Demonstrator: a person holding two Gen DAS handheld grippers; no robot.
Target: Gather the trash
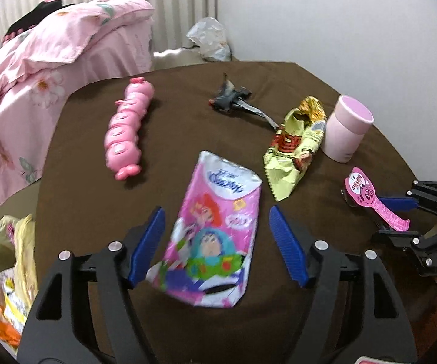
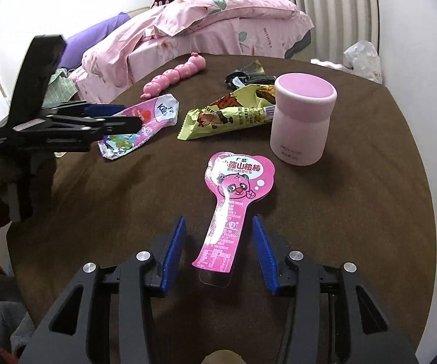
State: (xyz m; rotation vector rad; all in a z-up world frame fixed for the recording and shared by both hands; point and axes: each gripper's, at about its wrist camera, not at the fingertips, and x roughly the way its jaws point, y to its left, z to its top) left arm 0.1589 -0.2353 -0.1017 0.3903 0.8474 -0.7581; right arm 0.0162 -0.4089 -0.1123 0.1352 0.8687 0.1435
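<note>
Left gripper (image 1: 215,242) gaping around tissue pack (image 1: 211,230), untouched, lengthwise between jaws. Right gripper (image 2: 218,250) likewise wide around lollipop wrapper (image 2: 230,200), handle nearest, round end away.

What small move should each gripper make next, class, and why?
Probably close both. The left gripper is open with the pink cartoon wrapper lying between its pads, untouched. The right gripper is open astride the stem of the pink spoon-shaped wrapper. Both wrappers lie flat on the brown tablecloth, so dip slightly first.
</note>
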